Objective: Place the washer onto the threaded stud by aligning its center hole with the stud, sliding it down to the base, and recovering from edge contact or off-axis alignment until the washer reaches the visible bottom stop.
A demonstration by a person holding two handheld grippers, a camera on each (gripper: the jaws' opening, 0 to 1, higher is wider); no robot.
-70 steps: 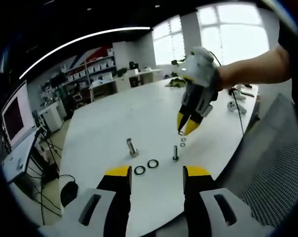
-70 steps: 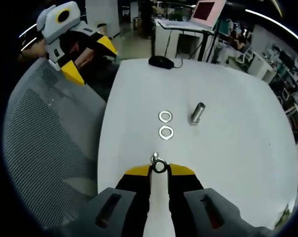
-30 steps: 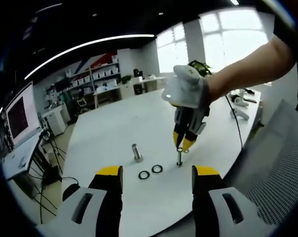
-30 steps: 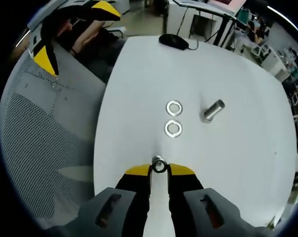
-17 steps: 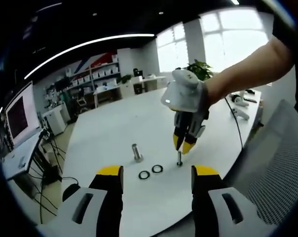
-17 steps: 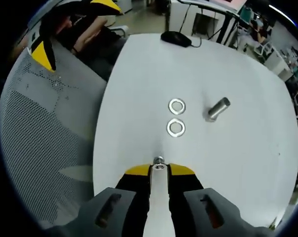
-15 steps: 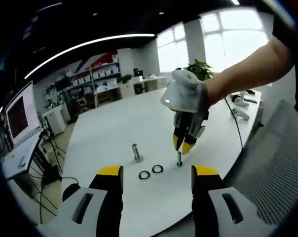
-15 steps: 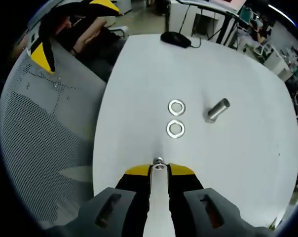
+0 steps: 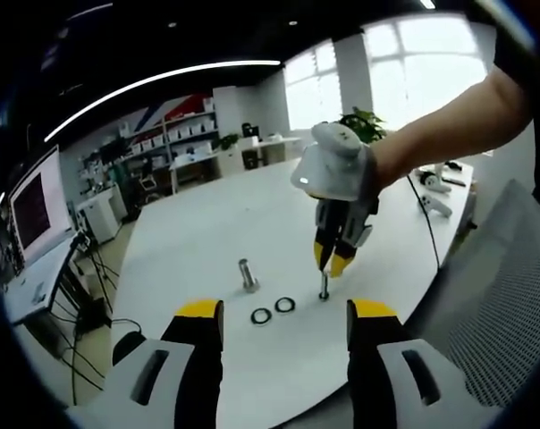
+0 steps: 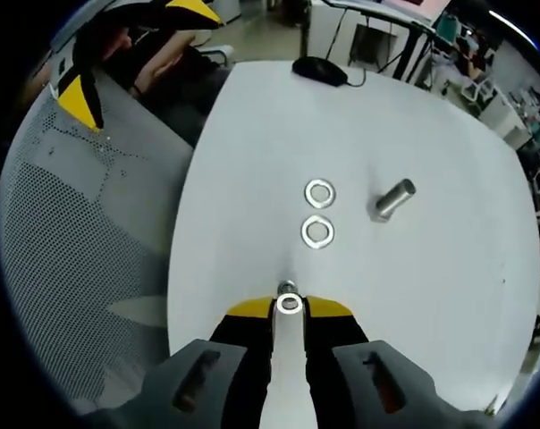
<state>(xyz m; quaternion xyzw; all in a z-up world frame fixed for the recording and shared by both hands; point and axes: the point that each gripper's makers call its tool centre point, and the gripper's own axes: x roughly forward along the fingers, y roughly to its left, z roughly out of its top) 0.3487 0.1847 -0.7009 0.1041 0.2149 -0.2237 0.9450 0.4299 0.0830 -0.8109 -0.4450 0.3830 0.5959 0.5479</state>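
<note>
My right gripper (image 10: 289,308) is shut on a small steel washer (image 10: 289,303) held flat between its yellow tips. The top of the threaded stud (image 10: 287,288) shows just beyond the washer. In the left gripper view the right gripper (image 9: 330,265) points straight down, its tips right over the upright stud (image 9: 324,288) on the white table (image 9: 207,232). The washer is too small to make out there. My left gripper (image 9: 283,308) is open wide, held back from the table's near edge, with nothing between its jaws.
Two loose washers (image 10: 319,193) (image 10: 316,232) lie beyond the stud, and a short metal cylinder (image 10: 393,198) rests on its side to their right. A black mouse (image 10: 319,70) sits at the far edge. A grey mesh chair (image 10: 82,268) stands against the table's left side.
The right gripper has come over the stud and lowered the washer to its top. In the last half second it has barely shifted. The left gripper stays open.
</note>
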